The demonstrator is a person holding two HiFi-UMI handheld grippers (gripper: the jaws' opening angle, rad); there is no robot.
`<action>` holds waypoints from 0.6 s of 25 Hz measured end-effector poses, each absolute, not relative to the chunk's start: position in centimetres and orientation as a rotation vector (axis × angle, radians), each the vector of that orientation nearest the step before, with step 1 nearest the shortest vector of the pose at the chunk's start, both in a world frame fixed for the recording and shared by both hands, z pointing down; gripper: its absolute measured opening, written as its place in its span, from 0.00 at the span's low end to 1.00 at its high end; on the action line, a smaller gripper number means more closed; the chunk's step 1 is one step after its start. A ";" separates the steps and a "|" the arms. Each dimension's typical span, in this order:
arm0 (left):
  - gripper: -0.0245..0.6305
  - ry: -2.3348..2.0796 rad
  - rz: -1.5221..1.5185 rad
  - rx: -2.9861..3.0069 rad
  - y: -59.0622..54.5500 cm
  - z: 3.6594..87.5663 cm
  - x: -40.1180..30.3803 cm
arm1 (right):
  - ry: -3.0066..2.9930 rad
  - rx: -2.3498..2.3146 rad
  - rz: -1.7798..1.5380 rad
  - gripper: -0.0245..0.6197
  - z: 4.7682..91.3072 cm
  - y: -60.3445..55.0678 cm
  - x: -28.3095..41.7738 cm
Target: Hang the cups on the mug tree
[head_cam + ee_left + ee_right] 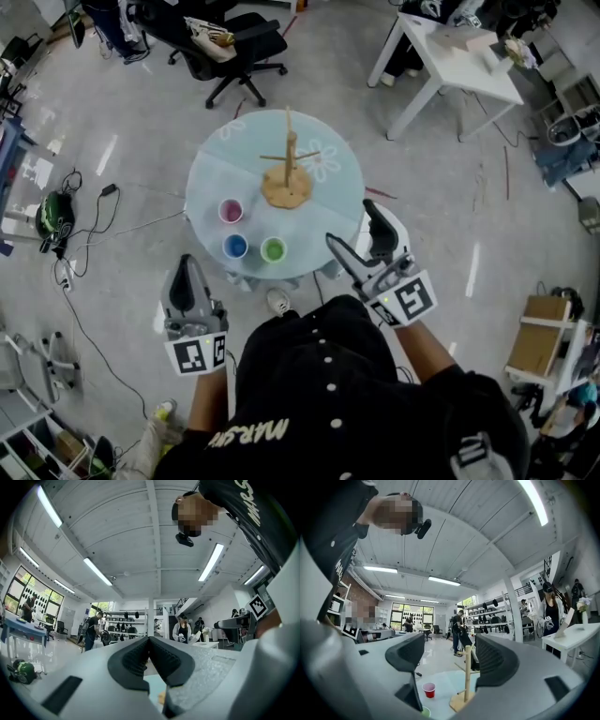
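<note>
- While the head view looks down on both claws from above, only their own cameras show the jaws face-on: the left gripper point(149, 641) is clenched, its ribbed black pads meeting at the tips with nothing between them.
- Seen in the right gripper view, the right gripper point(450, 644) is released, with its jaws wide apart and empty. The mug tree shows in the gap, well beyond the tips and untouched.
- Everything stands on a round, pale-blue table point(211, 178); the left gripper view catches only a sliver of it.
- The green cup point(273, 249) sits at 6 o'clock from the tree's base and the blue cup point(235, 247) at 7 o'clock, both upright near the table's near edge.
- The red cup point(231, 211) sits at 8 o'clock. From above it is only a round pink mouth; the right gripper view shows its tapered red wall.
- The mug tree point(288, 169) is wooden, with an upright post, thin pegs and a flat lobed base, and stands near the table's middle. All three cups stand on the tabletop, apart from it.
</note>
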State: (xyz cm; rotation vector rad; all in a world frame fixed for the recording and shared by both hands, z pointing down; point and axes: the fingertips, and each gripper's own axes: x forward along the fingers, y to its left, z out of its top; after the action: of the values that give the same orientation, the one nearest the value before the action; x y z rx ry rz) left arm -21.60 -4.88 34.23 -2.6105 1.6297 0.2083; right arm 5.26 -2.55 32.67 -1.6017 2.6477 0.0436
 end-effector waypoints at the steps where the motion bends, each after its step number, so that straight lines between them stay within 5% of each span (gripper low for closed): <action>1: 0.03 1.627 0.195 -2.626 -5.5 34.7 -21.7 | 2.660 -1.605 0.024 0.55 33.4 -3.0 4.9; 15: 0.03 1.732 0.059 -2.670 -8.2 39.3 -18.6 | 3.108 -1.377 -0.280 0.57 52.0 -3.8 0.0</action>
State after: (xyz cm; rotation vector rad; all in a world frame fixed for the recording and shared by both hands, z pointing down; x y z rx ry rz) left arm -18.65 -8.21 39.34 -2.6702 1.7316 0.0589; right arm 0.01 -3.79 52.03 -1.3768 3.1085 -0.2799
